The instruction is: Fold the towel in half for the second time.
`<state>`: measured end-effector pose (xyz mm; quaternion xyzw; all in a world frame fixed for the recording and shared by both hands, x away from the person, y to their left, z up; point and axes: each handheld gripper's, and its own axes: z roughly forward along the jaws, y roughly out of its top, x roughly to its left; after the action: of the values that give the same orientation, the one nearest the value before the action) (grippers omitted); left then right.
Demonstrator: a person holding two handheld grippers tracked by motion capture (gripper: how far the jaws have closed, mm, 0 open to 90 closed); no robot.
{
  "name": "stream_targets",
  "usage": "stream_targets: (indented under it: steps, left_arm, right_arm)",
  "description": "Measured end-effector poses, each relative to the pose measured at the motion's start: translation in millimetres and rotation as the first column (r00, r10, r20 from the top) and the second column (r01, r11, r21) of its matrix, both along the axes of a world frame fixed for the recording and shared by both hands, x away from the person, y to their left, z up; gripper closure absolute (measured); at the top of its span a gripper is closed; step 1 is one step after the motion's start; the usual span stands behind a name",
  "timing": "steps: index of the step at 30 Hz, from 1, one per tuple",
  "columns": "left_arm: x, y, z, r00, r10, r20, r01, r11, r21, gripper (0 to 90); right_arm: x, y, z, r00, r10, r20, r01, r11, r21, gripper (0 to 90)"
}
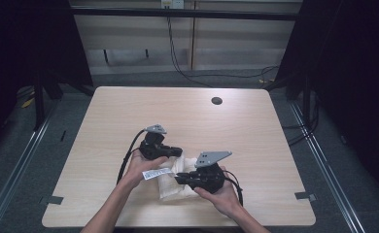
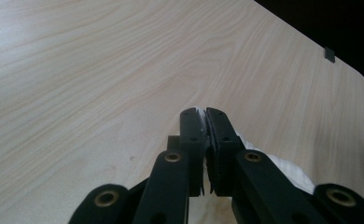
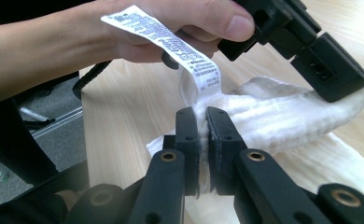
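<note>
A: Where do we have the towel (image 1: 175,183) now?

B: On the table (image 1: 129,111), at the near edge, well this side of the round hole (image 1: 216,100). It lies folded and white, between our two hands.

A: And the left gripper (image 1: 176,152)?

B: Its jaws are closed on the towel's far edge. In the left gripper view we see a sliver of white cloth (image 2: 201,112) pinched between the tips, and more towel bunched to the right of the jaws.

A: The right gripper (image 1: 180,179)?

B: Also clamped on the towel. In the right gripper view its jaws are squeezed together on a thick fold of the towel (image 3: 283,116), at the foot of the tag (image 3: 171,44).

A: Where does that tag sit?

B: It stands up from the towel, a white strip with small print, leaning against our left hand (image 3: 138,28). From above the tag (image 1: 154,173) shows at the towel's left side, just under that hand.

A: How do the grippers stand to each other?

B: Near one another, on the same towel: the left at the far side of it, the right at the near side.
</note>
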<state>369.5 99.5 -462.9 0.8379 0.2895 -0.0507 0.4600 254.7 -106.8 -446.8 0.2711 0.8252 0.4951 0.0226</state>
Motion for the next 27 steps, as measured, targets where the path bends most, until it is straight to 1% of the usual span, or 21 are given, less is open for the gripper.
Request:
stream_targets:
  steps: [3, 4, 5, 10, 12, 14, 15, 16, 17, 20, 21, 22, 23, 24, 26, 27]
  left_arm:
    - [1.2, -4.4, -4.3, 0.9999, -0.001, -0.013, 0.001, 1.0, -0.003, 86.3]
    - [1.3, -6.6, -6.5, 1.0, -0.001, -0.007, 0.001, 0.9999, 0.01, 86.3]
    - [1.5, -7.7, -7.6, 0.9999, -0.005, -0.014, 0.005, 0.9999, 0.014, 86.4]
    - [3.8, -12.1, -15.9, 0.9994, 0.004, -0.034, -0.003, 0.9998, 0.02, 86.3]
    - [5.3, -11.7, -18.4, 0.9991, 0.0, -0.043, 0.001, 0.9997, 0.025, 86.3]
    - [4.7, -12.9, -21.7, 0.9986, 0.008, -0.052, -0.007, 0.9999, 0.014, 86.2]
    - [4.6, -13.6, -23.4, 0.9987, 0.006, -0.051, -0.005, 0.9998, 0.02, 86.2]
    - [3.7, -15.1, -25.5, 0.9984, 0.013, -0.055, -0.012, 0.9998, 0.018, 86.2]
    - [3.8, -15.5, -27.2, 0.9983, 0.011, -0.057, -0.009, 0.9996, 0.028, 86.1]
    - [3.5, -17.7, -31.8, 0.9986, 0.007, -0.052, -0.005, 0.9991, 0.042, 85.9]
    - [3.4, -18.2, -32.2, 0.9987, 0.001, -0.051, 0.001, 0.9993, 0.038, 85.8]
    - [3.5, -18.0, -31.9, 0.9989, -0.009, -0.046, 0.011, 0.9992, 0.04, 85.7]
    - [2.9, -18.5, -31.4, 0.9991, -0.007, -0.043, 0.009, 0.999, 0.043, 85.7]
    - [2.3, -19.2, -31.2, 0.9993, -0.003, -0.038, 0.005, 0.9991, 0.042, 85.6]
    - [2.1, -19.2, -30.9, 0.9995, -0.015, -0.028, 0.017, 0.9983, 0.056, 85.4]
    - [2.2, -19.2, -31.1, 0.9995, -0.014, -0.029, 0.016, 0.9983, 0.056, 85.4]
  right_arm:
    - [-1.4, -4.3, -2.7, 1.0, -0.004, -0.002, 0.004, 1.0, -0.018, 83.9]
    - [-1.5, -5.4, -4.9, 1.0, -0.001, -0.007, 0.001, 1.0, -0.03, 84.0]
    - [-1.8, -6.8, -7.4, 1.0, -0.003, -0.009, 0.003, 0.999, -0.041, 84.1]
    - [-1.1, -13.3, -13.2, 0.9997, -0.013, -0.021, 0.013, 0.999, -0.039, 84.0]
    - [-0.7, -14.8, -16.7, 0.9995, -0.019, -0.027, 0.017, 0.999, -0.05, 83.9]
    - [-1.0, -15.9, -19.7, 0.9992, -0.021, -0.035, 0.02, 0.999, -0.05, 83.4]
    - [-1.4, -16.0, -21.1, 0.9992, -0.019, -0.036, 0.017, 0.998, -0.059, 83.4]
    - [-1.7, -15.9, -22.5, 0.9993, -0.018, -0.034, 0.015, 0.997, -0.072, 83.3]
    - [-1.8, -16.0, -23.9, 0.9991, -0.019, -0.037, 0.016, 0.997, -0.081, 83.2]
    - [-0.8, -16.5, -29.4, 0.9989, -0.02, -0.042, 0.016, 0.994, -0.108, 82.6]
    - [-0.4, -16.3, -32.2, 0.9987, -0.018, -0.048, 0.012, 0.993, -0.121, 82.2]
    - [0.1, -15.7, -34.8, 0.9989, -0.019, -0.042, 0.013, 0.991, -0.136, 81.8]
    - [0.3, -15.4, -36.5, 0.9988, -0.021, -0.043, 0.014, 0.988, -0.151, 81.7]
    - [0.9, -15.1, -38.9, 0.9983, -0.021, -0.054, 0.012, 0.987, -0.159, 81.5]
    - [1.6, -14.4, -42.3, 0.9984, -0.019, -0.054, 0.01, 0.986, -0.169, 80.5]
    - [1.1, -13.9, -42.5, 0.9982, -0.019, -0.056, 0.008, 0.984, -0.177, 80.0]
